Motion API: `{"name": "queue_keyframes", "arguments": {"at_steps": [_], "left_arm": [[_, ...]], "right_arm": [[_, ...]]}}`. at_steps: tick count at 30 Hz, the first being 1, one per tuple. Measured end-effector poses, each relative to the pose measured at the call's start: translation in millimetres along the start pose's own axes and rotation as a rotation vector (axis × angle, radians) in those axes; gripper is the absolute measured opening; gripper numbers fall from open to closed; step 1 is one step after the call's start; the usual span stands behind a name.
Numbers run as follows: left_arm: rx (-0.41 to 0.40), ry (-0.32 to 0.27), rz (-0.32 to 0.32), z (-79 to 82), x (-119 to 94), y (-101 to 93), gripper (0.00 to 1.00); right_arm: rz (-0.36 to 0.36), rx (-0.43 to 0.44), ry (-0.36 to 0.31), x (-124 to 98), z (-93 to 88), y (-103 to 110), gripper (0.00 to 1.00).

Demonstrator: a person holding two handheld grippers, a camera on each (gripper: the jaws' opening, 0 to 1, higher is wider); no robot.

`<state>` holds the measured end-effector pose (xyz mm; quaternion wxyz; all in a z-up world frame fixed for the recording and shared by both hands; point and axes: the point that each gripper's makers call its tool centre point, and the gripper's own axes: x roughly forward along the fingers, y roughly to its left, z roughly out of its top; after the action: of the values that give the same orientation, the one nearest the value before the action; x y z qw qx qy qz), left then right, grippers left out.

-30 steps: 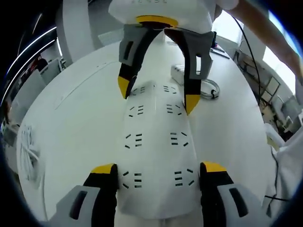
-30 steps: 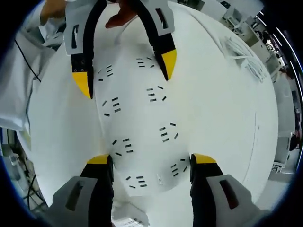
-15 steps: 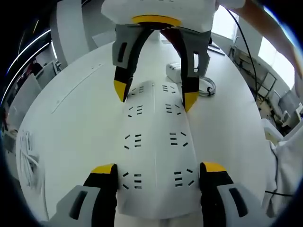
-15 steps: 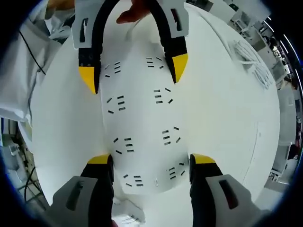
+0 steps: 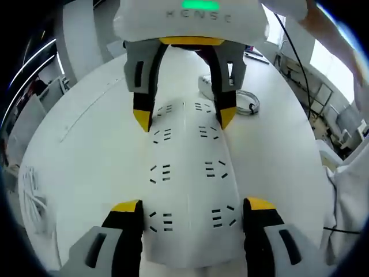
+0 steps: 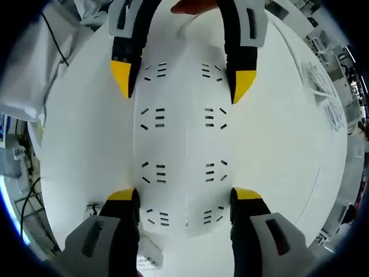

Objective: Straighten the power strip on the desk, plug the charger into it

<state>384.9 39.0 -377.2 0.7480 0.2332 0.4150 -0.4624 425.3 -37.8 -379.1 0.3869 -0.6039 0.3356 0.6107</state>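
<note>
A long white power strip (image 5: 187, 167) with two rows of sockets lies flat on the white desk (image 5: 81, 150). My left gripper (image 5: 193, 205) is open and straddles the strip's near end, one jaw close beside each long edge. My right gripper (image 5: 184, 118) comes in from the far side, open, its yellow tips on either side of the other end. In the right gripper view the power strip (image 6: 187, 156) runs straight up between my right gripper (image 6: 182, 194) and the left gripper (image 6: 182, 82). A white charger (image 5: 209, 86) with a coiled cable (image 5: 249, 105) lies beyond the strip's far end.
A bundle of white cable (image 5: 31, 190) lies near the desk's left edge, and the same white cable bundle (image 6: 326, 86) appears in the right gripper view. A person's white sleeve (image 5: 346, 184) hangs at the right. A hand (image 6: 193, 6) holds the left gripper.
My right gripper has swung round so that its jaws now line up with the strip, which was skewed in its view. It also slid slightly further along the strip. The left gripper held still.
</note>
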Motion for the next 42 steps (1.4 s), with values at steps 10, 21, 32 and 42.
{"name": "queue_keyframes", "arguments": {"at_steps": [10, 21, 32, 42], "left_arm": [[0.058, -0.013, -0.038, 1.6, 1, -1.2, 0.72], [0.142, 0.093, -0.075, 0.7, 0, -3.7, 0.7], [0.217, 0.197, -0.1, -2.9, -2, -2.2, 0.69], [0.237, 0.217, -0.104, -2.7, -2, -3.6, 0.69]], "right_arm": [[-0.004, 0.07, -0.012, -1, -2.4, 8, 0.63], [-0.011, 0.158, -0.041, -3, -5.2, 14, 0.63], [-0.018, 0.212, -0.066, -3, -4.4, 16, 0.63], [-0.023, 0.23, -0.074, -3, -2.6, 18, 0.63]]}}
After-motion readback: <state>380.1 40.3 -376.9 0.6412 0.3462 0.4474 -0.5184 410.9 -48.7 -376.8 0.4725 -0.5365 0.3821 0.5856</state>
